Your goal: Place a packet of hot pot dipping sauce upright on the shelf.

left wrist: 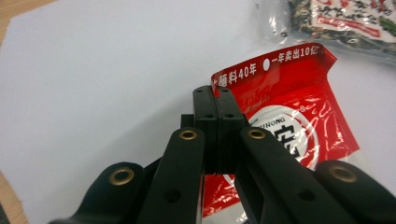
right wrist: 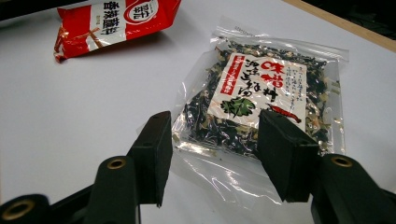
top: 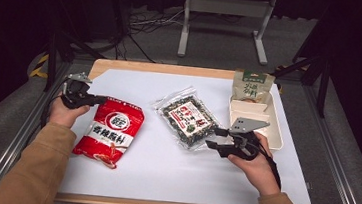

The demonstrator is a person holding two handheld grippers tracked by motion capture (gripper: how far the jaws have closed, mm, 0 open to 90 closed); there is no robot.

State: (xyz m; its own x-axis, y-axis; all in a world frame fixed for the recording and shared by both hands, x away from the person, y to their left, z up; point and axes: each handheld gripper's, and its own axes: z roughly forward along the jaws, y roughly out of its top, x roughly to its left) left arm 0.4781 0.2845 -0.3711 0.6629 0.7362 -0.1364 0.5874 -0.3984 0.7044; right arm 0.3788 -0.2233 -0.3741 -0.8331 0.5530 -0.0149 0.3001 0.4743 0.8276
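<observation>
Two snack bags are being worked at once on the white tabletop (top: 162, 175). The left gripper (top: 100, 100) is pinching the top seal of the red seasoning packet (top: 110, 131) — its jaws are pressed together on the strip, near the packet's upper left corner, and the packet is lying toward the table's left edge. The right gripper (top: 214, 138) is hovering with jaws spread wide over the near end of the clear bag of dried seaweed mix (top: 187, 118), which is sitting near the table's middle; nothing is being squeezed there yet.

To do this well, the left hand is probably best lifting slowly — a grip on the seal's corner is likely letting the packet swing and twist. The right jaws should be closing on the flat clear margin rather than on the lumpy filling.

Room is plentiful along the near edge and the far left corner. The cream divided tray (top: 276, 134) at the right edge, with a green pouch (top: 252, 87) leaning at its far end, is crowding the right hand's side.
</observation>
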